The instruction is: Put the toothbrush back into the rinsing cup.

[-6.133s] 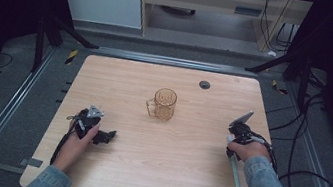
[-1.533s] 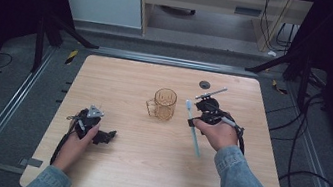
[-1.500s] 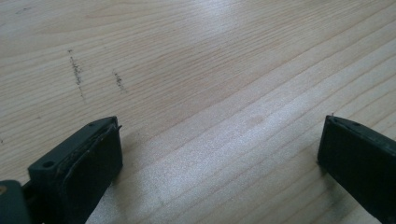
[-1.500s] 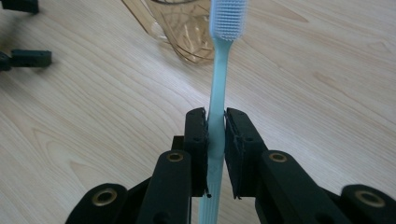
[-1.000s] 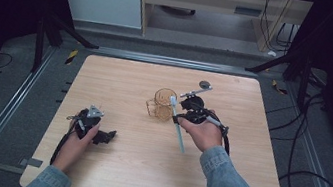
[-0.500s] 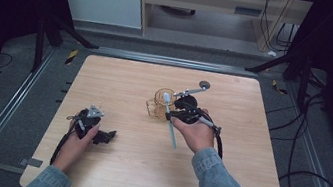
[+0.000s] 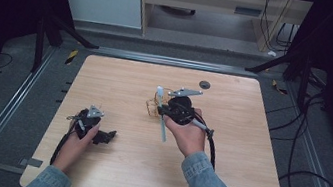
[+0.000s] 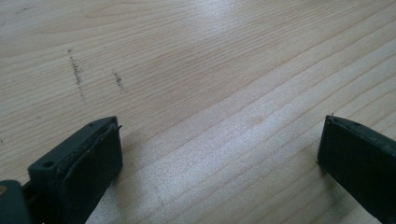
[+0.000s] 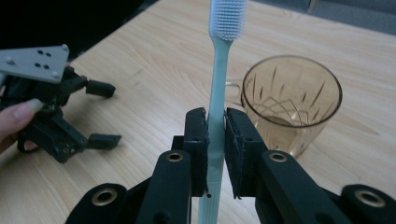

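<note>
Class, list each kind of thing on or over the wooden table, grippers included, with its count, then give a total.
Toothbrush: 1
Glass mug: 1
Grippers: 2, left gripper and right gripper
Dark round disc near the far edge: 1
Total: 5

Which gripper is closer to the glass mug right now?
Right. The right gripper holds a toothbrush beside the mug; the left gripper rests far off, near the table's front-left.
</note>
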Motion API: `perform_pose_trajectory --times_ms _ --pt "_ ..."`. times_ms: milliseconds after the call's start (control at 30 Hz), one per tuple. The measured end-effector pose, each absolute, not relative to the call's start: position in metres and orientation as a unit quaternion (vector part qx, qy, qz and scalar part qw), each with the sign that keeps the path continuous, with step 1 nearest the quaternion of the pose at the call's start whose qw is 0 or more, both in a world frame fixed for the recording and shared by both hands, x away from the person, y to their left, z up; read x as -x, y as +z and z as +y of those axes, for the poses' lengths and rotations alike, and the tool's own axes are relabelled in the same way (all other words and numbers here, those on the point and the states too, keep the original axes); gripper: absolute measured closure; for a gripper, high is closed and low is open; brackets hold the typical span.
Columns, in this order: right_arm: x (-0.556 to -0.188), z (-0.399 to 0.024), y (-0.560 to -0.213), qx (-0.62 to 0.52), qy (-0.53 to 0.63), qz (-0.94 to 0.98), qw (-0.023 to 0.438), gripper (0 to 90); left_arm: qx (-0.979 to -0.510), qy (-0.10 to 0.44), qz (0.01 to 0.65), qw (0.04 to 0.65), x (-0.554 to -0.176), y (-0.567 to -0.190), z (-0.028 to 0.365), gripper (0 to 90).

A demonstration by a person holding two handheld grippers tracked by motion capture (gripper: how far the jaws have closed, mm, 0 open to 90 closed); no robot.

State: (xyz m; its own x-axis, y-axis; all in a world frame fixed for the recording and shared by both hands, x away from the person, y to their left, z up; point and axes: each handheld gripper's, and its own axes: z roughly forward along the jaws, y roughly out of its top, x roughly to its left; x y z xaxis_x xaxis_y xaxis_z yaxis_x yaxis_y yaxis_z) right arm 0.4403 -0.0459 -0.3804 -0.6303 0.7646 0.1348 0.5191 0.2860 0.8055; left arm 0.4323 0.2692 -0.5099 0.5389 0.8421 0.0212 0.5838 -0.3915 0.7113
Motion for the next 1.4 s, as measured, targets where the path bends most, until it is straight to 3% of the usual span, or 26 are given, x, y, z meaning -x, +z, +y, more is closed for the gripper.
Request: perform_pose_trajectory --times_ms 833,1400 --pt "-0.439 -0.035 -0.384 -0.393 0.507 0.745 0.183 79.5 -0.811 0.194 0.439 0.333 -0.432 -0.510 0.269 0.0" --pt "-0.439 -0.016 -0.383 -0.365 0.560 0.703 0.241 79.5 -0.813 0.193 0.437 0.334 -0.433 -0.510 0.269 0.0"
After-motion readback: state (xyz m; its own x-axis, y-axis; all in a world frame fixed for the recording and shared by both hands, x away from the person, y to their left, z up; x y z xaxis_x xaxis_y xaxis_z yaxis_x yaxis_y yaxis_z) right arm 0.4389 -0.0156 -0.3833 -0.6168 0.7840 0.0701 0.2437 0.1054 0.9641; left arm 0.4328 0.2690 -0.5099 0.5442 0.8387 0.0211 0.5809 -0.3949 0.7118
